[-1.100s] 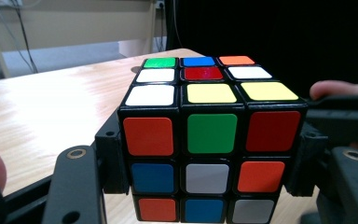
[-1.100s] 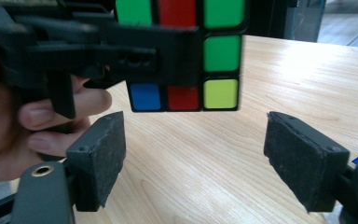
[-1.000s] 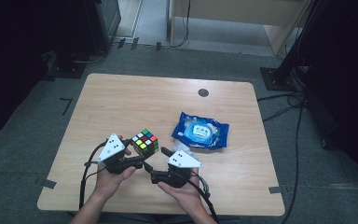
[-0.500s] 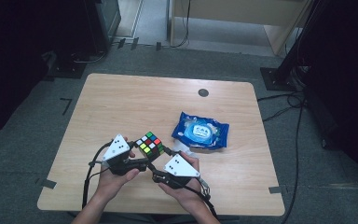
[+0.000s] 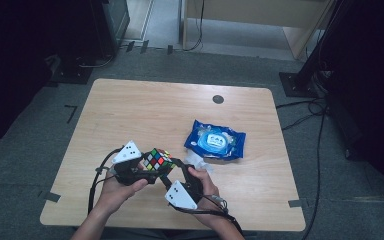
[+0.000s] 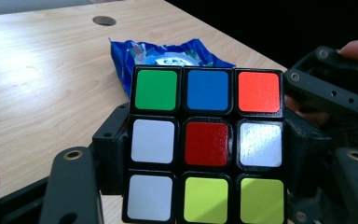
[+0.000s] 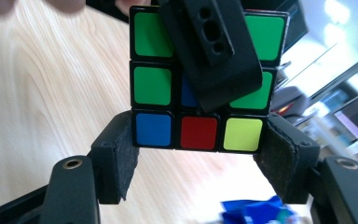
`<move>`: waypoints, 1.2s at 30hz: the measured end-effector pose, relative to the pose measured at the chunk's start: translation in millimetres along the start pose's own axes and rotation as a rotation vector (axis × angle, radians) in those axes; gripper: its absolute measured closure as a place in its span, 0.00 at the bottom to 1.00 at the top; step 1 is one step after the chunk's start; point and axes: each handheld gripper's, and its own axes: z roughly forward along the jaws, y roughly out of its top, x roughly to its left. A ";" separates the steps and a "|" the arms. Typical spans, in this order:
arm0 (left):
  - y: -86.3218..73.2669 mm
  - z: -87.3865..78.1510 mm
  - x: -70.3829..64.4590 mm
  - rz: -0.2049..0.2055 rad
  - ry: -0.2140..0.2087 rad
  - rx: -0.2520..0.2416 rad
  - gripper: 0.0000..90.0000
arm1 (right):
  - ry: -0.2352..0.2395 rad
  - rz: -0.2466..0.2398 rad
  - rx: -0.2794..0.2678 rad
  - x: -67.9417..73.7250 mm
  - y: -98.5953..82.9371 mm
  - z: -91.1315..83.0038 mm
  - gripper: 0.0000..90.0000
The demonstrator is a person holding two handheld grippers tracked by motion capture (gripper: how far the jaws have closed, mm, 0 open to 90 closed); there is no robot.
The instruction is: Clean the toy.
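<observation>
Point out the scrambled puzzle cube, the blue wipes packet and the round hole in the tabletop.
Scrambled multicoloured puzzle cube (image 6: 206,143), left gripper view, red centre tile.
Blue plastic wipes packet (image 5: 215,141), high view, its round label.
Dark round hole in the wooden tabletop (image 5: 218,99), high view, its middle.

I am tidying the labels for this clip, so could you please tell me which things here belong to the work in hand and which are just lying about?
In use:
- puzzle cube, clamped by both grippers
- left gripper
- right gripper

Lying about:
- blue wipes pack, flat on the table beyond the cube
- round dark hole near the table's far edge
</observation>
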 end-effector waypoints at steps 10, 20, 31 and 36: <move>-2.3 -12.7 10.6 -0.102 0.007 -0.192 0.38 | 0.107 0.500 -0.011 -20.5 -8.3 -1.7 0.37; -5.5 -6.6 5.6 -0.049 -0.042 -0.177 0.38 | 0.176 0.507 -0.098 -23.4 -3.2 -4.0 0.45; -4.4 -3.8 4.3 0.003 -0.083 -0.080 0.37 | 0.113 0.157 -0.073 -23.0 -3.8 -12.3 0.44; -5.6 -2.0 1.0 0.048 -0.072 -0.062 0.37 | 0.086 -0.022 -0.041 -20.0 -2.0 -15.1 0.45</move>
